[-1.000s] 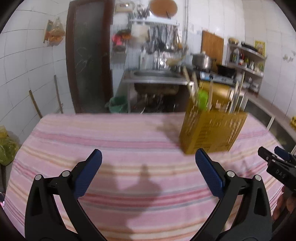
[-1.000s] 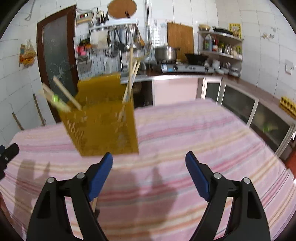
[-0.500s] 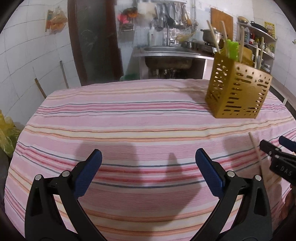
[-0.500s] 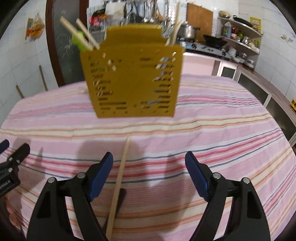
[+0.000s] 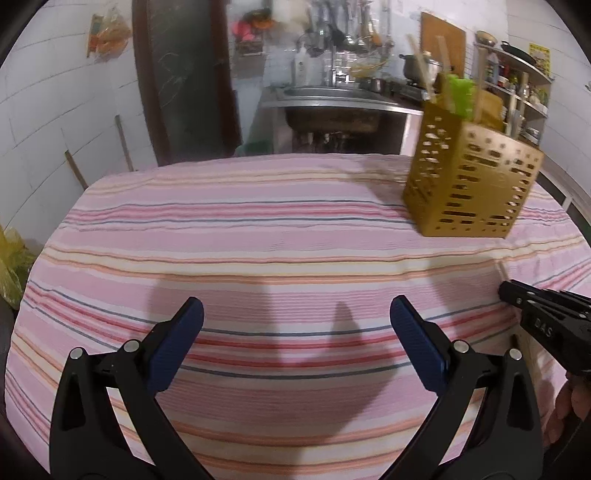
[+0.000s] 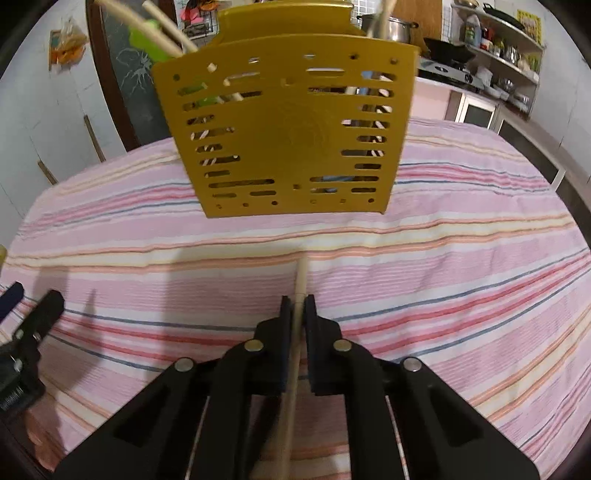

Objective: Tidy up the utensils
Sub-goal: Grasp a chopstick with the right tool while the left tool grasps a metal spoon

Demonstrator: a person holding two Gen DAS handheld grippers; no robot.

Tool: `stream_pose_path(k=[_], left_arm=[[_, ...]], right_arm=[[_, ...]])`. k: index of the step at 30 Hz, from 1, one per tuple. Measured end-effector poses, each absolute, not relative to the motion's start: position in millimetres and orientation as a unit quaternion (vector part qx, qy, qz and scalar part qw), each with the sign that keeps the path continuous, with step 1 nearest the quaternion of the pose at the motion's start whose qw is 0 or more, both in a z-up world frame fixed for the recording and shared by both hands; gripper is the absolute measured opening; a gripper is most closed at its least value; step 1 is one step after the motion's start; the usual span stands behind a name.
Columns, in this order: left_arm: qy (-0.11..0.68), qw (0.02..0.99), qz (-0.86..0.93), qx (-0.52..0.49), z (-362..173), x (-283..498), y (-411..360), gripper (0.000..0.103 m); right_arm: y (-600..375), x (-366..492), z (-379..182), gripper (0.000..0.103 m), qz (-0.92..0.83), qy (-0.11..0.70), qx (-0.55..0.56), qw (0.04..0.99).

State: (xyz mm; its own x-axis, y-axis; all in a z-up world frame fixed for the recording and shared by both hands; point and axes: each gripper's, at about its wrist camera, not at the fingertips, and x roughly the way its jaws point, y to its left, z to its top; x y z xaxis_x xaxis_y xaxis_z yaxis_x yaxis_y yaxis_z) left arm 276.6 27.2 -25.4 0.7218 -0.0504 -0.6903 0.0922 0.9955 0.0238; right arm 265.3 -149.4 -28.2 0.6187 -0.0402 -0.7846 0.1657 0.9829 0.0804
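A yellow perforated utensil holder [image 6: 288, 129] stands on the pink striped tablecloth [image 6: 443, 266], holding wooden chopsticks and a green utensil [image 6: 147, 37]. It also shows in the left wrist view [image 5: 469, 181] at the right. My right gripper [image 6: 297, 299] is shut on a wooden chopstick [image 6: 300, 277] that lies on the cloth just in front of the holder. My left gripper [image 5: 295, 321] is open and empty above the cloth, left of the right gripper [image 5: 517, 295].
A steel sink [image 5: 332, 99] and hanging kitchen tools stand behind the table. A stove with a pot [image 6: 391, 26] and shelves [image 6: 509, 44] are at the back right. A dark door [image 5: 181, 74] is at the back left.
My right gripper has moved over the chopstick on the cloth and shut on it. The left gripper has stayed open and shifted little.
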Motion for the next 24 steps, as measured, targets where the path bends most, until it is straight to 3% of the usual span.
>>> stream_pose_path(k=[17, 21, 24], left_arm=[[0.420, 0.886, -0.186, 0.060, -51.8, 228.5, -95.4, 0.096], [0.438, 0.871, -0.204, 0.093, -60.6, 226.0, -114.8, 0.073], [0.438, 0.870, -0.204, 0.095, -61.9, 227.2, -120.0, 0.069]], right_arm=[[-258.4, 206.7, -28.7, 0.006, -0.122, 0.425, 0.103, 0.891], [-266.5, 205.0, -31.1, 0.006, -0.121, 0.423, 0.109, 0.891], [-267.4, 208.1, -31.6, 0.006, -0.122, 0.421, 0.104, 0.893]])
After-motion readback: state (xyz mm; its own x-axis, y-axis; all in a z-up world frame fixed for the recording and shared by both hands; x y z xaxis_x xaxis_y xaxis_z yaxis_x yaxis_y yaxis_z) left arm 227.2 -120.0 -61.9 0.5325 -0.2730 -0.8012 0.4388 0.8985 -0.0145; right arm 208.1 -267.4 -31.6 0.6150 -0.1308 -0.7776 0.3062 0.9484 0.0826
